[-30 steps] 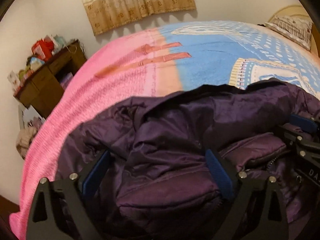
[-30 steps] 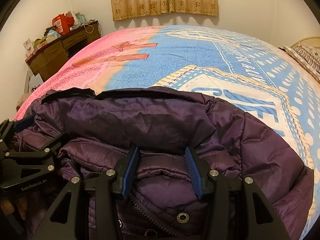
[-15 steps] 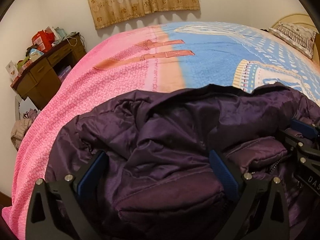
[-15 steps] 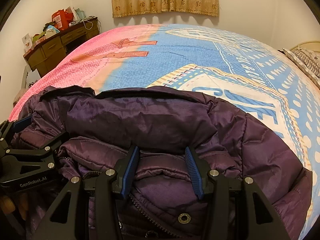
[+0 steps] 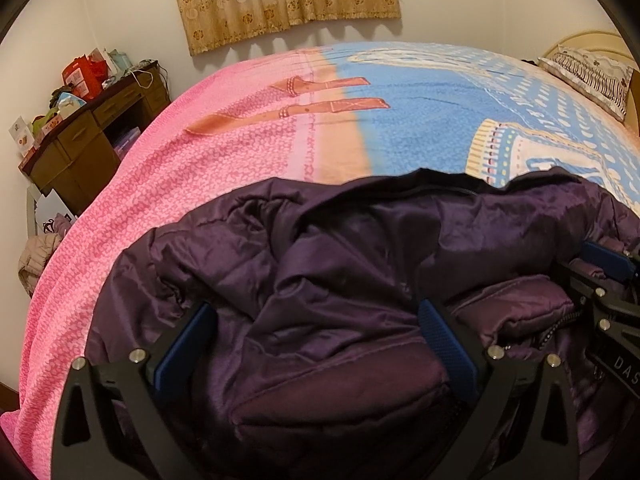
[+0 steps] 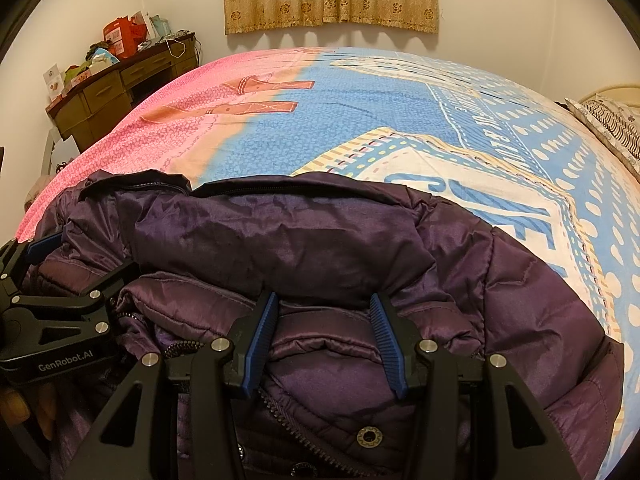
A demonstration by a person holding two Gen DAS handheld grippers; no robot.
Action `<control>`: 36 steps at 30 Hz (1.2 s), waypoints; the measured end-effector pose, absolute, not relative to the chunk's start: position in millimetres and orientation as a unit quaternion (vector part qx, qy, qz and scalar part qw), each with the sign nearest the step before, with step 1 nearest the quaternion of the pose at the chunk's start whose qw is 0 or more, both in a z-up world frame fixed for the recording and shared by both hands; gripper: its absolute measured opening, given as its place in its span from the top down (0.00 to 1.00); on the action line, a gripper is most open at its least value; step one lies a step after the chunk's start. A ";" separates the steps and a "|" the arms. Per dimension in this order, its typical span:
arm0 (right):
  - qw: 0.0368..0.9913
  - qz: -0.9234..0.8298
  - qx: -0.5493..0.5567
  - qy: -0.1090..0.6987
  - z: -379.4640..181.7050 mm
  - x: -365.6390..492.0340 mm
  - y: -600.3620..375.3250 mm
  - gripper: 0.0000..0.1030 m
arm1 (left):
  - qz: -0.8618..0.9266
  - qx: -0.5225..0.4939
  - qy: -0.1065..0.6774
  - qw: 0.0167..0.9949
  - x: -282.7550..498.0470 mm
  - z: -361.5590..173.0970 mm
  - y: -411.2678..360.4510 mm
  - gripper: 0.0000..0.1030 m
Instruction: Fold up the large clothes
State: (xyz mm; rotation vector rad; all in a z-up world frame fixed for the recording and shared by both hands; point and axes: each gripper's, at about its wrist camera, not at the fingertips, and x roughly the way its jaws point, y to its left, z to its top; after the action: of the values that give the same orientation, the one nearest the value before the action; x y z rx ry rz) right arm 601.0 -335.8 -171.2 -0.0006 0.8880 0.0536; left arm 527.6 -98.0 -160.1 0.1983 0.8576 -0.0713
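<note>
A dark purple quilted puffer jacket [image 6: 320, 248] lay bunched at the near edge of the bed, on a pink and blue printed bedsheet [image 5: 256, 152].

Handling, as a guess: bulky but light, very soft and springy, so folds would likely puff back up. The shiny shell looked slippery, so a thin pinch could slide off. Best holds were probably thick seamed edges: the hem band, the zipper placket, the collar edge. The smooth panels looked like poor grips.

Look: glossy creased purple fabric with stitched quilting, a black-edged collar or hood line along the far side, a dark metal zipper [image 6: 276, 404] running down the near front, and a round snap button [image 6: 367, 436] below it. The garment was crumpled, not flat, with one layer already turned over the front.

The left gripper [image 5: 316, 344] had its blue-padded jaws spread wide, straddling a fat roll of jacket; the pads did not seem to press it, so no real hold there. The right gripper [image 6: 324, 340] stood about half open with a padded fold between its jaws. Whether its pads squeezed the fabric or only flanked it could not be told.

Both grippers pointed down at the jacket side by side, each showing in the other's view. A brown wooden desk [image 6: 108, 92] stood by the far wall, beyond the bed.
</note>
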 end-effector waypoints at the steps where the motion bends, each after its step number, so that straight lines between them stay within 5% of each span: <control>1: 0.903 0.026 -0.001 0.429 -171.3 600.8 -335.3 0.52 | -0.035 0.096 0.415 0.904 527.5 -160.5 -98.1 0.00; 10: 0.893 0.021 -0.042 0.448 -164.0 607.3 -325.8 0.51 | -0.046 0.073 0.442 0.893 536.0 -155.5 -91.5 0.00; 15: 0.908 0.036 -0.027 0.416 -92.1 550.4 -342.6 0.26 | -0.058 0.042 0.380 0.922 484.5 -80.9 -72.7 0.06; 20: 0.905 0.089 -0.013 0.415 -61.5 446.3 -364.5 0.24 | -0.089 0.045 0.351 0.931 378.9 -41.1 -40.1 0.00; 27: 0.891 0.125 -0.019 0.436 -91.0 274.0 -392.4 0.24 | -0.117 0.050 0.379 0.916 219.9 -88.1 17.4 0.00; 36: 0.863 0.112 0.059 0.490 -132.6 150.8 -438.0 0.24 | -0.137 -0.005 0.440 0.888 144.5 -149.5 40.1 0.00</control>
State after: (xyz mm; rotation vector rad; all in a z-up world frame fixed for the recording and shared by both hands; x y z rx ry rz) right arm 150.8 -438.0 -132.6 0.1247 1.0265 0.2353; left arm 144.5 40.1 -149.5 -0.0099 0.9136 -0.2837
